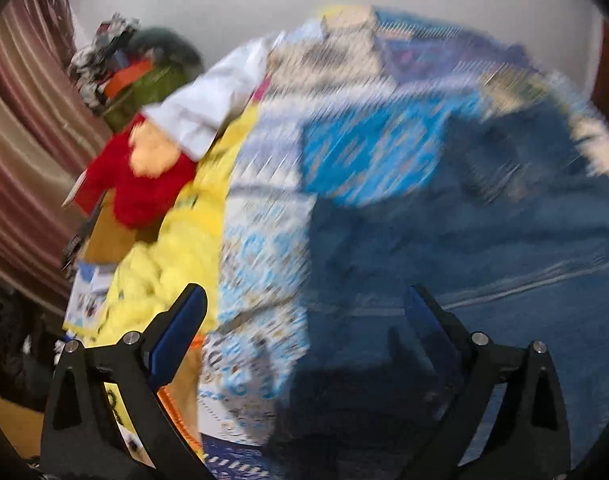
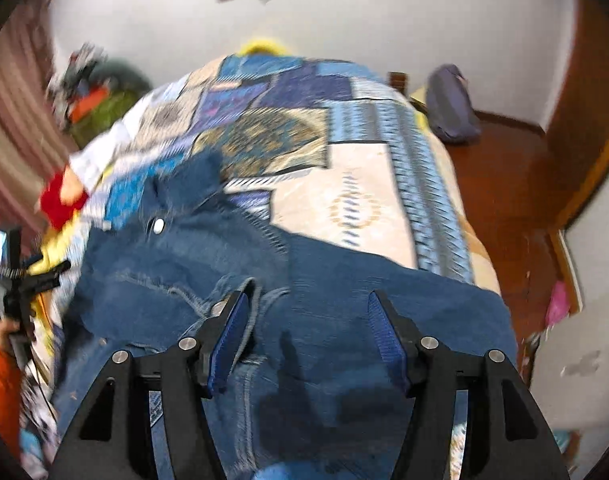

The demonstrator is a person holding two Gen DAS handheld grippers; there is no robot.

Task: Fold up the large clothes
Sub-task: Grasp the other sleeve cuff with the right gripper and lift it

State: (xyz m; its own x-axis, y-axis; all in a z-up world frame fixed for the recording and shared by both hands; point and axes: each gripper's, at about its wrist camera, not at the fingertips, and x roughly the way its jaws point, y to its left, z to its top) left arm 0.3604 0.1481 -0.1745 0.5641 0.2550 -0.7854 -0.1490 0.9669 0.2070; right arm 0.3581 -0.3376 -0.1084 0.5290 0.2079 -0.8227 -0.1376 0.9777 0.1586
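A pair of dark blue jeans (image 2: 324, 280) lies spread across the near part of a bed with a blue and beige patchwork cover (image 2: 344, 200). Its waist with a metal button (image 2: 158, 225) points left. My right gripper (image 2: 308, 332) is open just above the jeans, holding nothing. In the blurred left wrist view the jeans (image 1: 484, 220) fill the right half. My left gripper (image 1: 304, 320) is open above the edge where jeans meet the cover. The left gripper also shows at the far left of the right wrist view (image 2: 16, 272).
Yellow cloth (image 1: 176, 248), a red plush toy (image 1: 136, 176) and a white garment (image 1: 208, 108) lie on the bed's left side. A pile of clothes (image 1: 144, 68) and striped curtains (image 1: 20, 120) stand behind. A grey bag (image 2: 452, 104) sits on the wooden floor at right.
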